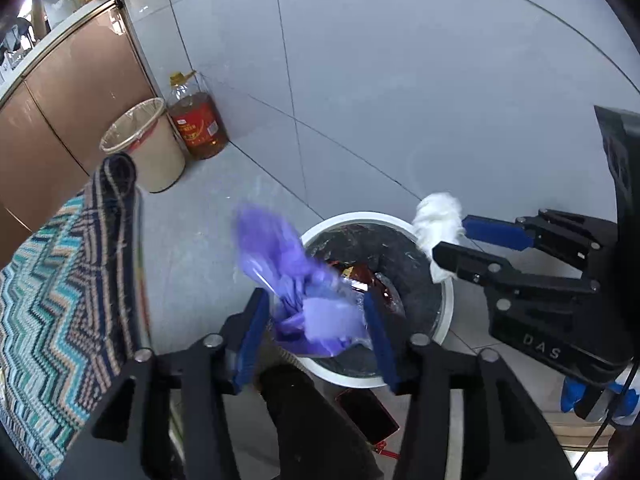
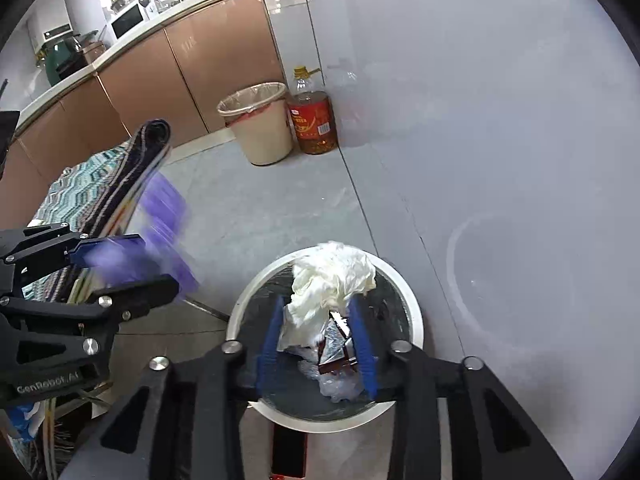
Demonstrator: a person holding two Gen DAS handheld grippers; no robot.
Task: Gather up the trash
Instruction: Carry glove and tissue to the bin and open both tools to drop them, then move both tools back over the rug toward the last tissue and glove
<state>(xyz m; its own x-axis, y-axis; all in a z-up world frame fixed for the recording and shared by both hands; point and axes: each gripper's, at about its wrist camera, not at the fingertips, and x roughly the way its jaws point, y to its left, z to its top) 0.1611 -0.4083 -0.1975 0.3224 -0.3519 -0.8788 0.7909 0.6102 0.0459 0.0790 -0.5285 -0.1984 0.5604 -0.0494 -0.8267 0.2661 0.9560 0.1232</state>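
A white-rimmed bin (image 1: 447,300) with a dark liner stands on the floor; it also shows in the right wrist view (image 2: 416,320) with wrappers inside. My left gripper (image 1: 316,320) is shut on a blurred purple plastic wrapper (image 1: 280,264), held over the bin's left edge; the gripper also shows in the right wrist view (image 2: 136,264). My right gripper (image 2: 316,328) is shut on a crumpled white tissue (image 2: 332,280) above the bin; the tissue also shows in the left wrist view (image 1: 438,226), as does the right gripper (image 1: 452,240).
A beige lined waste bin (image 1: 140,144) and an oil bottle (image 1: 198,124) stand by brown cabinets (image 2: 180,68). A zigzag-patterned cloth (image 1: 52,280) hangs at the left. A dark red flat object (image 1: 368,416) lies on the grey tiled floor beside the bin.
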